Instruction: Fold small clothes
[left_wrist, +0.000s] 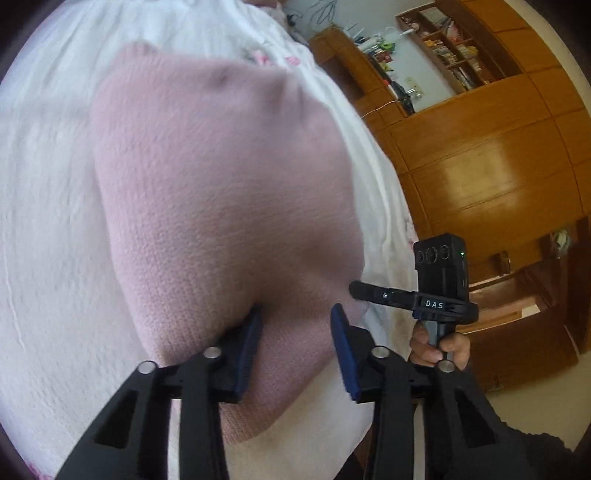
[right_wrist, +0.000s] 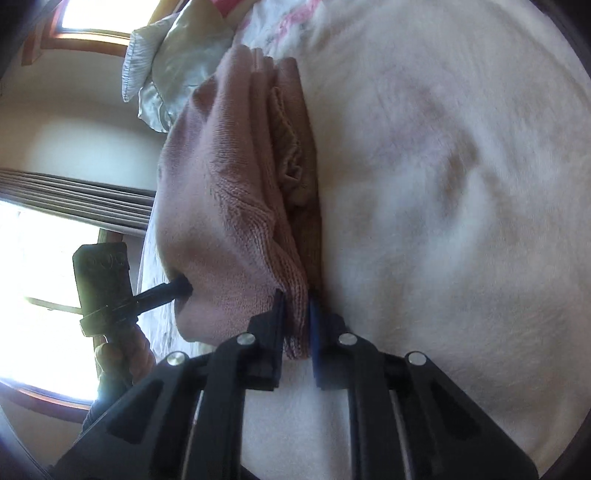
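A pink knitted garment (left_wrist: 221, 192) hangs folded over the white bedcover (left_wrist: 48, 221). My left gripper (left_wrist: 297, 310) is open; its blue pads (left_wrist: 341, 350) stand wide apart and the knit drapes between them and over the left finger. In the right wrist view the garment (right_wrist: 229, 192) shows several stacked layers on the bedcover (right_wrist: 461, 221). My right gripper (right_wrist: 296, 299) is shut on the garment's ribbed edge. From the left wrist view the right gripper (left_wrist: 360, 288) shows side-on, held by a hand (left_wrist: 439, 347), its tip at the garment's right edge. The left gripper's tip (right_wrist: 181, 288) pokes into the fabric.
A wooden wardrobe (left_wrist: 480, 177) and shelves with books (left_wrist: 443, 44) stand right of the bed. A pale pillow (right_wrist: 173, 62) lies at the bed's far end. A bright window (right_wrist: 40, 280) and a dark curtain (right_wrist: 74, 199) are on the left.
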